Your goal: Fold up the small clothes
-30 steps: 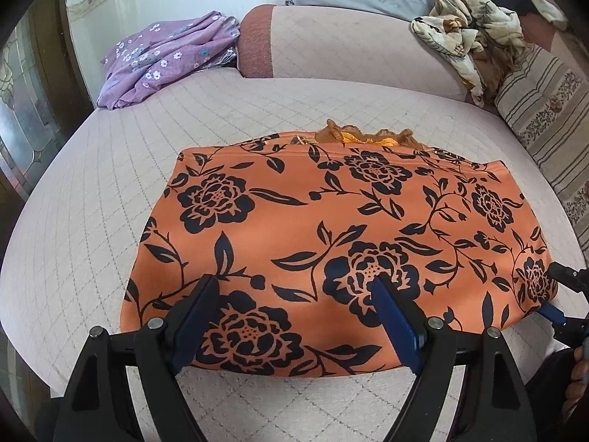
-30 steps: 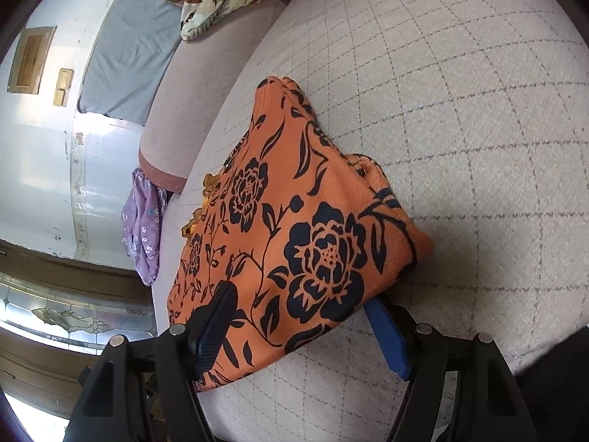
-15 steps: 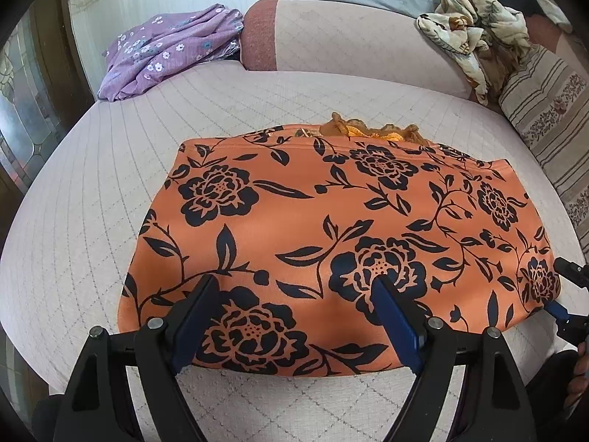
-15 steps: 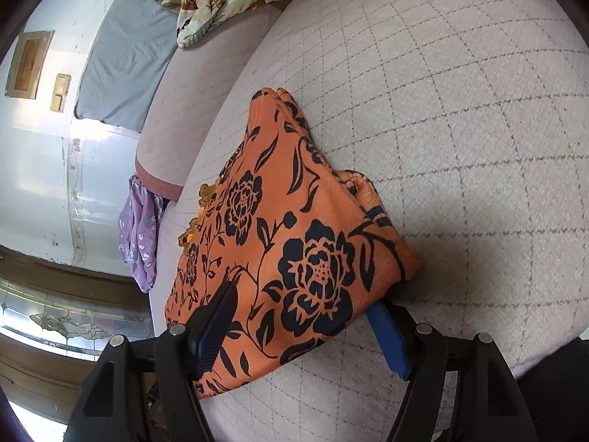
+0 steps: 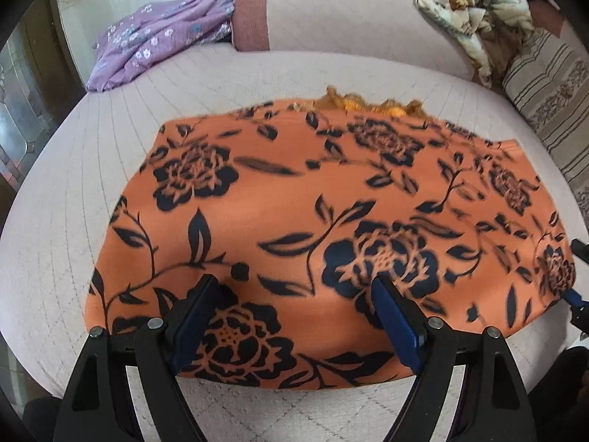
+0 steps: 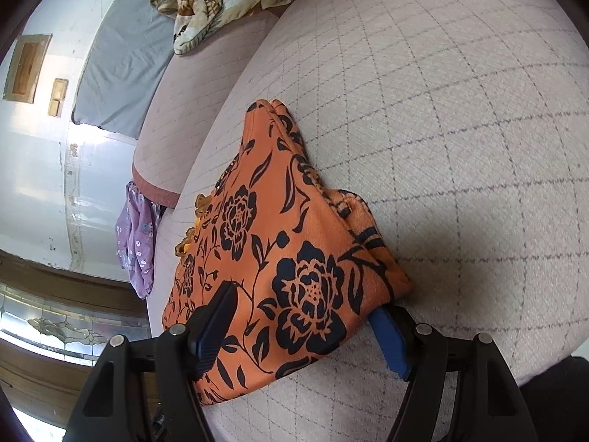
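Observation:
An orange garment with black flowers point(image 5: 313, 221) lies folded flat on the quilted bed point(image 5: 73, 191). My left gripper point(image 5: 294, 298) is open, its blue-padded fingers point(image 5: 394, 316) resting over the garment's near edge. My right gripper point(image 6: 302, 316) is open at the garment's right end point(image 6: 294, 258); one finger point(image 6: 217, 316) lies on top of the cloth and the other point(image 6: 390, 339) sits low beside the folded corner. The right gripper's tip shows at the far right of the left wrist view point(image 5: 578, 294).
A purple floral garment point(image 5: 162, 44) lies at the bed's far left. A cream patterned cloth point(image 5: 475, 11) is heaped on the bolster point(image 5: 349, 14) at the back right. A striped cushion point(image 5: 548, 107) is at the right. The bed's near edge is just under the grippers.
The left gripper has crept forward over the garment, which now looks larger and blurred. The right gripper has shifted slightly along the garment's end. Both jaws stay open.

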Tool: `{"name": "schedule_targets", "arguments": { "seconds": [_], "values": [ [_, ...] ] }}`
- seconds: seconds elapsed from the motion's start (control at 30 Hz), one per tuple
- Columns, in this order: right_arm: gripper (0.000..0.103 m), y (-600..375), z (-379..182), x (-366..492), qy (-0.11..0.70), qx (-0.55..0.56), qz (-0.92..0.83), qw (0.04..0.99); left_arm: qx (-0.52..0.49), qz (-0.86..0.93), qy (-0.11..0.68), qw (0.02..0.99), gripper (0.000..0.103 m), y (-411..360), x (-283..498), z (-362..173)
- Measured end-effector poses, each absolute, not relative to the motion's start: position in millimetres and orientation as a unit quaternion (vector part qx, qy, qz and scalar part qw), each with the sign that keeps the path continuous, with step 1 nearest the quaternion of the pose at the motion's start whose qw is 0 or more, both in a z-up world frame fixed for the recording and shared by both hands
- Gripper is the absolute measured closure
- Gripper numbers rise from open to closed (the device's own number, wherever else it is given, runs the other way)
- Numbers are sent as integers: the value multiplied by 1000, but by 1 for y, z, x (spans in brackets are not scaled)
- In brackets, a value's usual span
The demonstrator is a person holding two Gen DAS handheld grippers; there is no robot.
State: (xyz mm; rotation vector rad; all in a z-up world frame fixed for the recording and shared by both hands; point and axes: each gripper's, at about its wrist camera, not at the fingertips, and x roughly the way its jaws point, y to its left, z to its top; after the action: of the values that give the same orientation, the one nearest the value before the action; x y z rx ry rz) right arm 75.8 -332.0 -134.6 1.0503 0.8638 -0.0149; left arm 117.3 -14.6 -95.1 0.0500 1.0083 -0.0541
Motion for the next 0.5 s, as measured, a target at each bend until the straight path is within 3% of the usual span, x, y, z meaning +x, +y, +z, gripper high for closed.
{"name": "schedule_targets", "arguments": {
  "seconds": [0.23, 0.5],
  "values": [
    [27, -333, -132, 80, 394, 475, -4, 786, 47, -21, 506, 861, 18, -21, 126, -113],
    [28, -331, -129, 83, 392, 464, -8, 794, 43, -35, 484, 873, 18, -31, 122, -98]
  ]
}}
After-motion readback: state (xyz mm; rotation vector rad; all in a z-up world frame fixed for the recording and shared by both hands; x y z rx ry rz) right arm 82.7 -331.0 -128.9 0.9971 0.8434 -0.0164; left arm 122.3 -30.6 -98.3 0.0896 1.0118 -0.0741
